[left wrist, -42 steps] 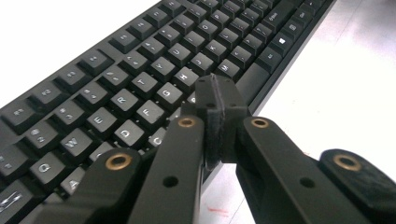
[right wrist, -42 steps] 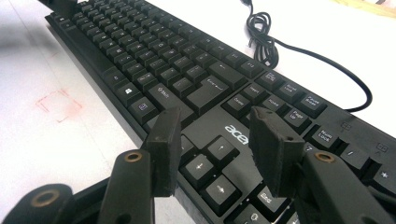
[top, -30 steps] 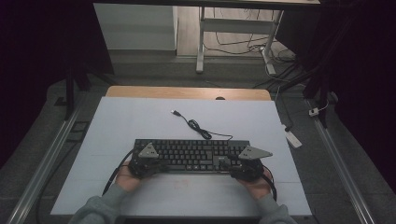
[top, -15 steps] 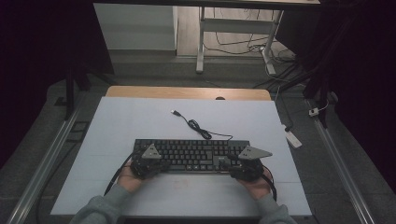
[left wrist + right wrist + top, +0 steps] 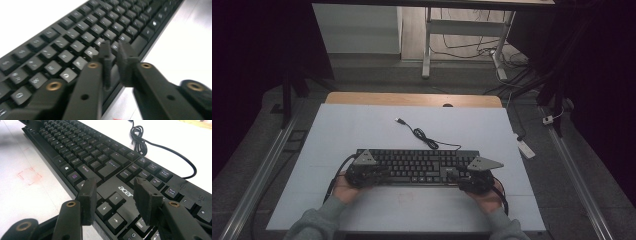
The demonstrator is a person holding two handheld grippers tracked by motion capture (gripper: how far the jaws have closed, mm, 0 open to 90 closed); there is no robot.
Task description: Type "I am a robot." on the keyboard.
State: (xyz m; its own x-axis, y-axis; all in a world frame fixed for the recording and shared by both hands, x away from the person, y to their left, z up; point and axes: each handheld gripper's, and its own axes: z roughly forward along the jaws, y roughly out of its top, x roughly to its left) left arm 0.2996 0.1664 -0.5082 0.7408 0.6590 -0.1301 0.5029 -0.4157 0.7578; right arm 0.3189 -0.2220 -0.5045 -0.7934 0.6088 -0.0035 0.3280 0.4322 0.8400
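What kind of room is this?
Probably a lab or workshop set up for recording. A white table holds just a keyboard, with metal rails beside it and loose cables on the floor behind.

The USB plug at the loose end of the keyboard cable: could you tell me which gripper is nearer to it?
Left. The left gripper sits at the keyboard's left end, below the USB plug; the right gripper is at the far right end.

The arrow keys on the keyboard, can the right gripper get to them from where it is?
Probably yes. The right gripper hangs just over the arrow keys on the keyboard, jaws apart, with nothing between it and them.
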